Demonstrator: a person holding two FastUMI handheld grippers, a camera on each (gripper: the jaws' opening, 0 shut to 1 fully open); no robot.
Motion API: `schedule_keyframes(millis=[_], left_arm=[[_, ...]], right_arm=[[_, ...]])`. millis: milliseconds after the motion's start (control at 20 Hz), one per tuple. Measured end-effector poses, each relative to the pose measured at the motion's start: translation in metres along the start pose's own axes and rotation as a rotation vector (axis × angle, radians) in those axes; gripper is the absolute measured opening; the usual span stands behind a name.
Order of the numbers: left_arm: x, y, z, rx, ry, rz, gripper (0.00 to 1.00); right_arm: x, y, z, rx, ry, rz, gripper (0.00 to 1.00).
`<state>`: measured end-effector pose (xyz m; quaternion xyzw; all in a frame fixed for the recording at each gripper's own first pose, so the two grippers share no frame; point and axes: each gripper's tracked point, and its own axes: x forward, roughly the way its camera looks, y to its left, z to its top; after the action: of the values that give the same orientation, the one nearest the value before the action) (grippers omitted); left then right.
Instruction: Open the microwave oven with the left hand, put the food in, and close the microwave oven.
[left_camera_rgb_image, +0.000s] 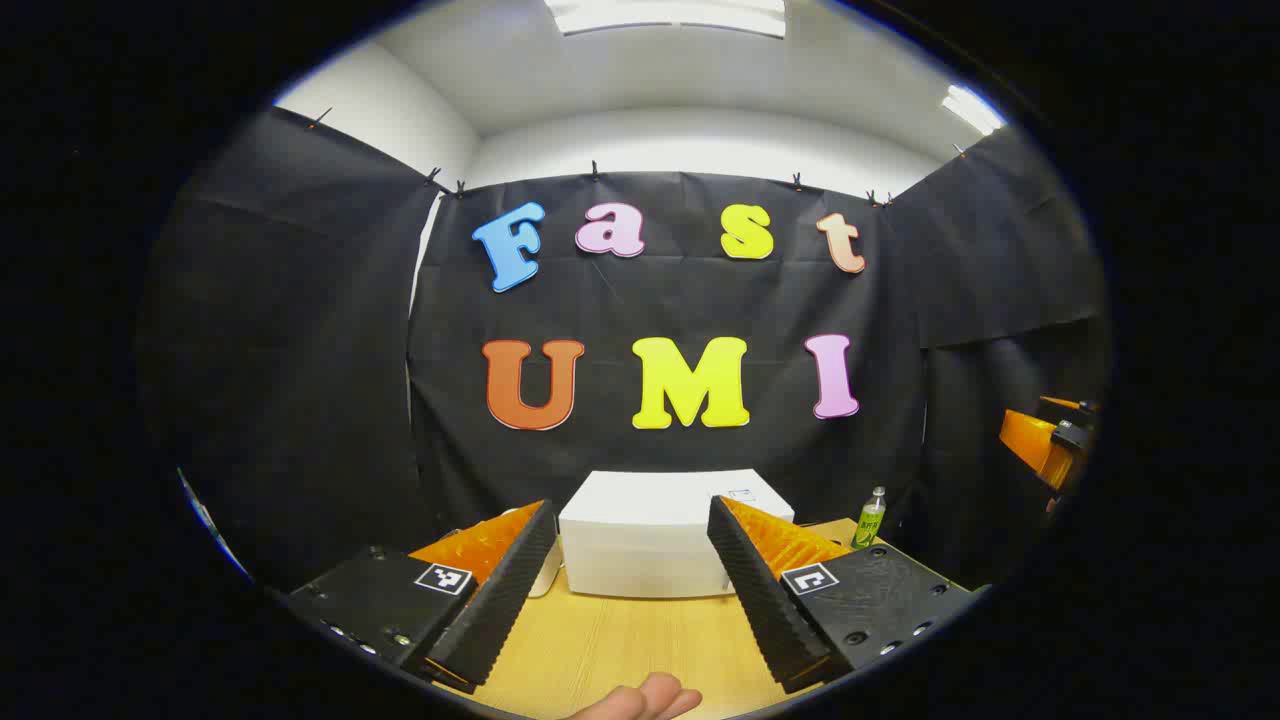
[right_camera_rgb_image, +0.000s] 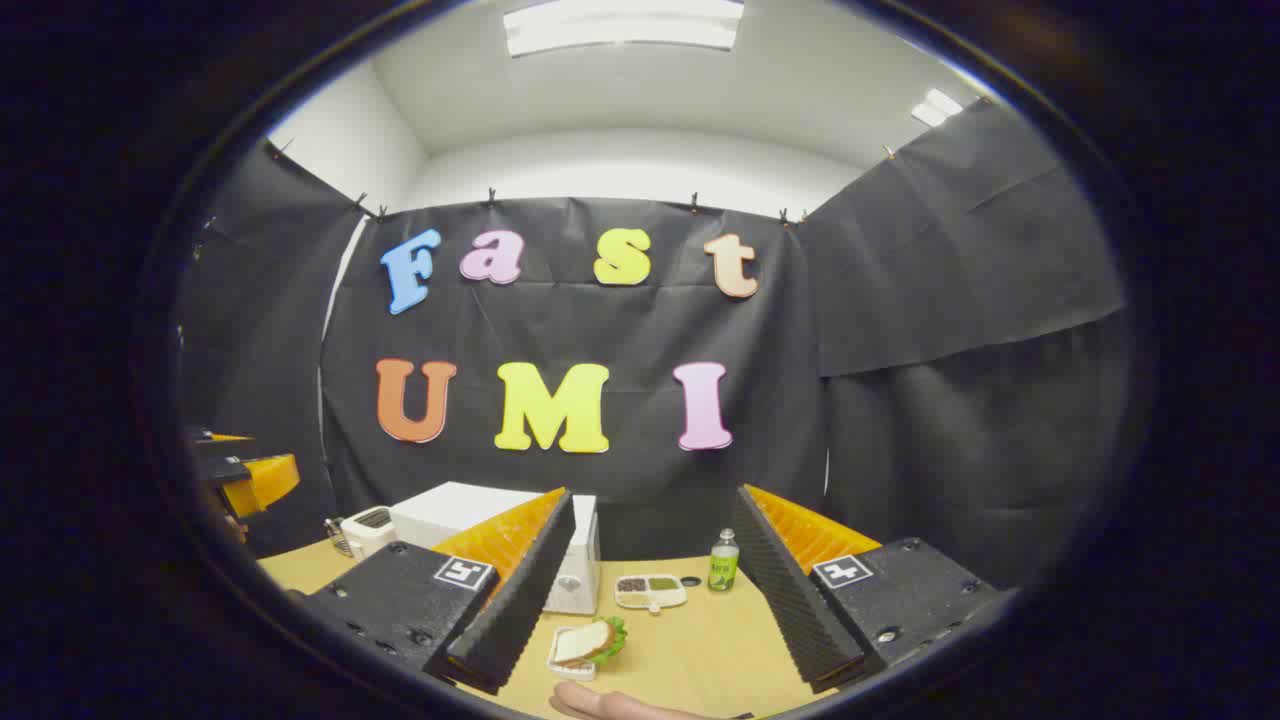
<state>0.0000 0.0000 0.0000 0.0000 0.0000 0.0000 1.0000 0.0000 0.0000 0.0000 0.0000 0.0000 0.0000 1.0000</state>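
I have both grippers held back from the work, neither touching anything. The left gripper points straight at the microwave, which sits closed at the back of the tabletop against the wall cloth; its jaws stand wide apart with nothing between them, and that suits a first reach for the door. I cannot make out a handle from here, so I judge I must find the door's edge as I close in. The right gripper also has its jaws apart and empty. Below it the sandwich lies on a small tray near the front of the tabletop, a short way before the microwave's side. It is placed well for a pick-up by the right while the left holds the door.

Bare wood lies between my left jaws and the microwave, so the approach is free. To the right stand a divided dish and a green bottle, both close to the sandwich. A toaster sits left of the microwave.
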Motion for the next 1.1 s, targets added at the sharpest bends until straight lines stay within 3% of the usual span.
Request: schedule_keyframes(millis=[50, 100, 150, 200, 250, 300, 350, 400, 450, 500, 550, 650, 700, 750, 800, 850, 900, 950, 1050, 1100], left_arm=[[0.001, 0.003, 0.003, -0.006, -0.011, 0.003, 0.96], [0.001, 0.004, 0.006, -0.01, -0.019, 0.002, 0.96], [-0.001, 0.001, 0.005, -0.013, -0.023, -0.004, 0.96], [-0.002, 0.001, 0.006, -0.016, -0.024, -0.007, 0.86], [-0.002, 0.001, 0.005, -0.017, -0.025, -0.007, 0.86], [-0.001, -0.001, 0.007, -0.015, -0.024, -0.011, 0.96], [-0.003, -0.004, 0.006, -0.013, -0.023, -0.018, 0.96], [-0.002, -0.006, 0.006, -0.012, -0.025, -0.023, 0.96], [-0.003, -0.007, 0.006, -0.013, -0.027, -0.027, 0.86], [-0.003, -0.009, 0.006, -0.013, -0.028, -0.035, 0.86], [-0.002, -0.012, 0.006, -0.013, -0.028, -0.041, 0.96], [-0.004, -0.019, 0.007, -0.008, -0.037, -0.059, 0.96], [-0.003, -0.021, 0.008, -0.01, -0.044, -0.066, 0.96], [-0.003, -0.023, 0.009, -0.015, -0.056, -0.071, 0.96], [-0.002, -0.027, 0.011, -0.02, -0.066, -0.079, 0.96], [0.001, -0.029, 0.01, -0.027, -0.07, -0.08, 0.86], [0.004, -0.031, 0.008, -0.032, -0.071, -0.077, 0.96], [0.01, -0.035, 0.008, -0.04, -0.074, -0.077, 0.86], [0.025, -0.041, 0.004, -0.053, -0.079, -0.077, 0.86], [0.034, -0.045, -0.001, -0.06, -0.074, -0.075, 0.86]], right_arm=[[0.001, -0.003, 0.001, -0.002, -0.007, -0.004, 0.92], [0.002, -0.006, 0.002, -0.002, -0.012, -0.01, 1.0], [0.003, -0.01, 0.001, -0.003, -0.015, -0.019, 1.0], [0.004, -0.013, 0.001, -0.004, -0.015, -0.025, 1.0], [0.005, -0.015, 0.0, -0.004, -0.016, -0.028, 0.92], [0.005, -0.018, -0.001, -0.007, -0.016, -0.032, 0.92], [0.007, -0.019, -0.004, -0.008, -0.013, -0.031, 0.92], [0.008, -0.02, -0.006, -0.008, -0.01, -0.027, 1.0], [0.008, -0.02, -0.007, -0.007, -0.007, -0.026, 0.92], [0.009, -0.02, -0.007, -0.008, -0.005, -0.024, 0.92], [0.009, -0.022, -0.008, -0.005, -0.005, -0.026, 0.92], [0.011, -0.023, -0.009, 0.001, -0.004, -0.024, 0.92], [0.012, -0.024, -0.011, 0.002, -0.001, -0.023, 1.0], [0.012, -0.025, -0.011, 0.003, -0.001, -0.021, 1.0], [0.012, -0.026, -0.012, 0.004, -0.001, -0.02, 0.92], [0.012, -0.027, -0.012, 0.007, -0.005, -0.02, 0.92], [0.013, -0.029, -0.012, 0.01, -0.009, -0.021, 1.0], [0.015, -0.031, -0.014, 0.011, -0.014, -0.023, 0.92], [0.016, -0.032, -0.015, 0.016, -0.024, -0.017, 0.92], [0.019, -0.033, -0.018, 0.018, -0.025, -0.011, 1.0]])
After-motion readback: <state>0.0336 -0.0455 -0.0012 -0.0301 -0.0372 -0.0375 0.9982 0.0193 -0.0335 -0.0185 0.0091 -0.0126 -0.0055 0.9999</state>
